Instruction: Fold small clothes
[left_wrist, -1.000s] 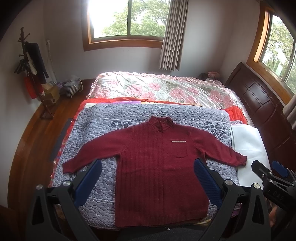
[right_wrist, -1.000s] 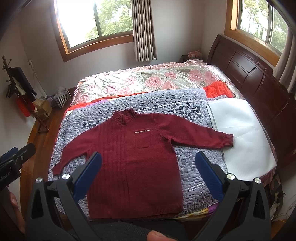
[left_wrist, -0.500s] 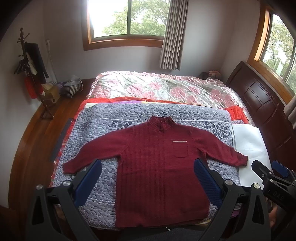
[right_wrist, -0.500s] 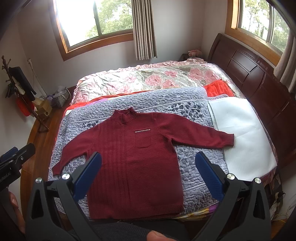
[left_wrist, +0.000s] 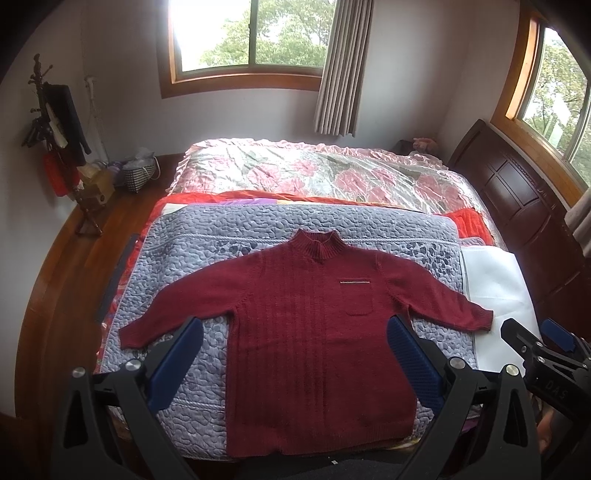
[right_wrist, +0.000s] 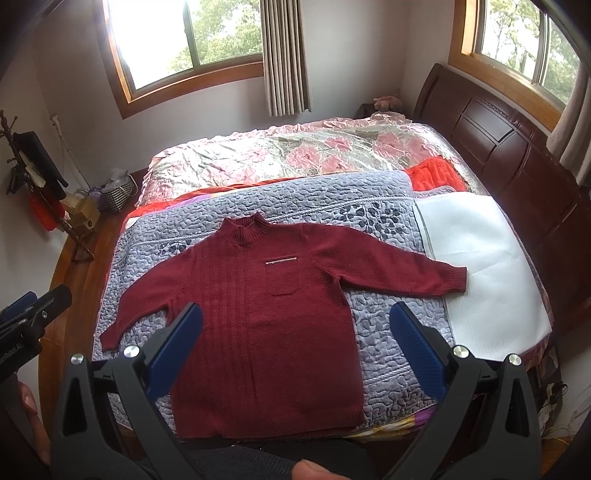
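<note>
Dark red knitted sweater (left_wrist: 317, 332) flat, unfolded on lavender quilted blanket (left_wrist: 207, 251); left gripper (left_wrist: 295, 354) and right gripper (right_wrist: 295, 343) both spread wide, empty.

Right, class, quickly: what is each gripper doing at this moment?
Left gripper: open, holding nothing, above the red sweater.
Right gripper: open, holding nothing.

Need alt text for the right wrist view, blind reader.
A dark red sweater lies flat, sleeves spread, on a grey quilted blanket covering a bed. The open right gripper hovers above it, empty; the left gripper shows at the left edge.
</note>
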